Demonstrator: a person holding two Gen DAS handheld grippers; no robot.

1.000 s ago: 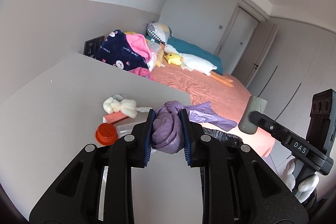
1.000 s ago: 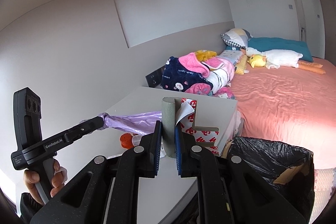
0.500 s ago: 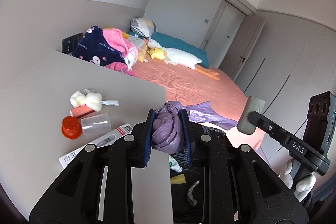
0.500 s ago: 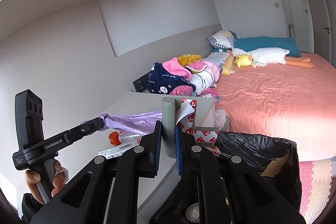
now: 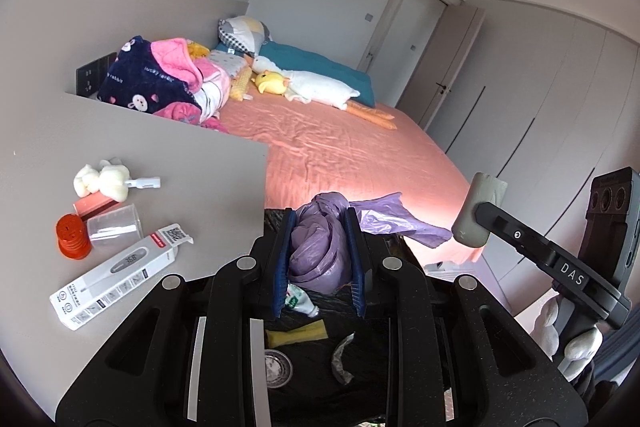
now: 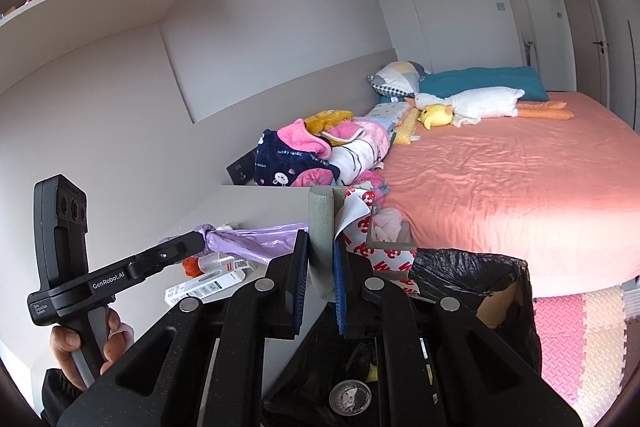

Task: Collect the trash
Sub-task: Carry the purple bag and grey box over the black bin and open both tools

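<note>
Left wrist view: the left hand-held gripper (image 5: 319, 259) clamps a crumpled purple plastic bag (image 5: 316, 247) above the black-lined trash bin (image 5: 316, 359). Alongside, the right hand-held gripper (image 6: 320, 283) pinches a grey cardboard piece (image 6: 321, 223) with red-printed tape over the same bin (image 6: 472, 271). A thermometer box (image 5: 120, 277) lies on the grey surface (image 5: 160, 155).

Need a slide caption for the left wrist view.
Left gripper holds a crumpled purple bag above the black-lined trash bin.
</note>
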